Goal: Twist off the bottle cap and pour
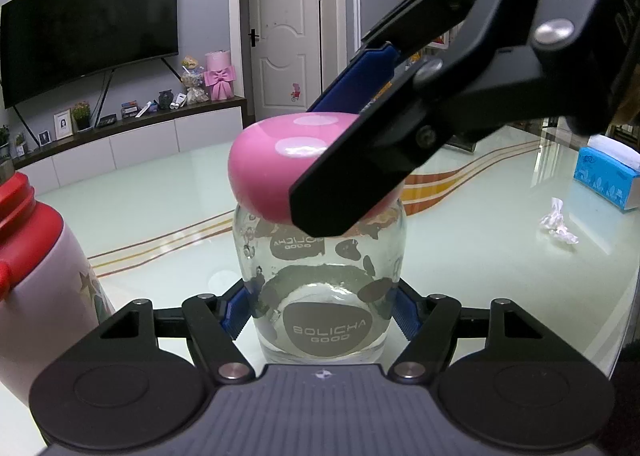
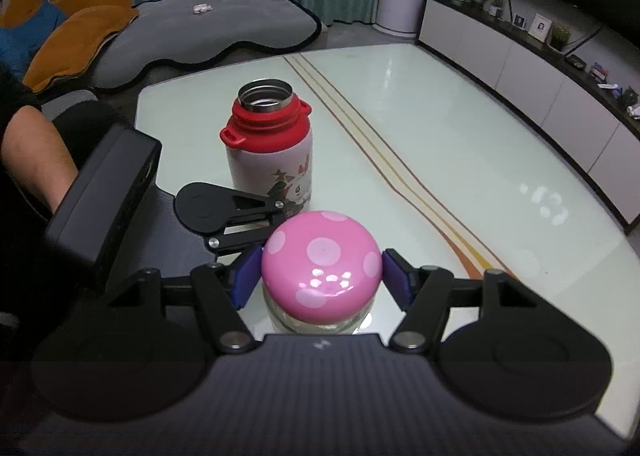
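A clear glass bottle (image 1: pixel 320 288) with grey cow spots stands on the glass table (image 1: pixel 460 256). It carries a pink mushroom-shaped cap (image 1: pixel 268 168) with pale dots, also seen from above in the right wrist view (image 2: pixel 322 264). My left gripper (image 1: pixel 320 314) is shut on the bottle's lower body. My right gripper (image 2: pixel 322 274) comes from above and is shut on the pink cap; in the left wrist view its fingers (image 1: pixel 352 176) straddle the cap. A white flask with a red collar (image 2: pixel 270 148) stands open, uncapped, just beyond the bottle.
The flask shows at the left edge of the left wrist view (image 1: pixel 36 276). A blue tissue box (image 1: pixel 608 176) and crumpled paper (image 1: pixel 558 224) lie on the table at the right. A TV cabinet (image 2: pixel 540 68) runs along the far wall.
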{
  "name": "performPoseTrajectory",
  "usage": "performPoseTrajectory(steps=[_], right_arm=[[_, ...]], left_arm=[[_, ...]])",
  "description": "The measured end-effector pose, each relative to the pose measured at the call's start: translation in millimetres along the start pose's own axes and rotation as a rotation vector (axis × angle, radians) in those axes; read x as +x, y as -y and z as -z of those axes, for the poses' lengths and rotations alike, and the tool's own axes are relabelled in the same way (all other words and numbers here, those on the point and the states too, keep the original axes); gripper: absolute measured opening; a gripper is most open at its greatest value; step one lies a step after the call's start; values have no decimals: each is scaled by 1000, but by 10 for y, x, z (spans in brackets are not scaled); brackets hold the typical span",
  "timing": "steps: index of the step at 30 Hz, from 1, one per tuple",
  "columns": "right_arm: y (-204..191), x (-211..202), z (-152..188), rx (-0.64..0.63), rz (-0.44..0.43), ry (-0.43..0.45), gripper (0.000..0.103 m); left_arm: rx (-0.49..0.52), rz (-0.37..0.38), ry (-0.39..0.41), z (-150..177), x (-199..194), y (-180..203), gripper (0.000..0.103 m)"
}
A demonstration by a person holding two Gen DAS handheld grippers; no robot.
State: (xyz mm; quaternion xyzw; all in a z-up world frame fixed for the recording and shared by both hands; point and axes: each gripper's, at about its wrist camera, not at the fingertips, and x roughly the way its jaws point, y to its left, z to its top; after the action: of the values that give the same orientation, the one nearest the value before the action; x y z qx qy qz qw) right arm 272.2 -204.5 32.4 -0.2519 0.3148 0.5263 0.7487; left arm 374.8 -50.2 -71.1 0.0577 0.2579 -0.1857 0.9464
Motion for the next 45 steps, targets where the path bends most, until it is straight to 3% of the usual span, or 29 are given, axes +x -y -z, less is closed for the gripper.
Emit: performPoseTrajectory(steps=[7, 9, 14, 19, 22, 25, 31, 33, 40, 45], right_arm=[[-37, -4, 19, 67, 44, 9, 66], [-60, -4, 19, 84, 62, 12, 76], [-146, -82, -7, 215, 131, 36, 80], [-184, -266, -34, 574, 275, 81, 83], [-270, -298, -100, 710, 345, 41, 84], [-384, -278, -200, 765, 431, 28, 86], [-493, -79, -282, 828, 540, 7, 89], [-480, -18, -282, 836, 560, -2, 89], [-452, 129, -302, 831, 578, -51, 87], [-441, 188, -290, 801, 565, -76, 75]], left_arm=[[0, -2, 0, -224, 309, -257, 73], [-1, -3, -1, -270, 405, -355, 73], [-3, -6, -6, -393, 571, -502, 73], [-1, -11, -2, -501, 707, -636, 73], [-2, -15, -3, -593, 888, -829, 73], [-1, -19, -3, -670, 1041, -993, 73], [1, -21, -4, -723, 1171, -1123, 73], [2, -21, -3, -669, 1039, -956, 73], [3, -23, -8, -694, 1119, -1007, 73], [2, -24, -7, -726, 1240, -1102, 73]])
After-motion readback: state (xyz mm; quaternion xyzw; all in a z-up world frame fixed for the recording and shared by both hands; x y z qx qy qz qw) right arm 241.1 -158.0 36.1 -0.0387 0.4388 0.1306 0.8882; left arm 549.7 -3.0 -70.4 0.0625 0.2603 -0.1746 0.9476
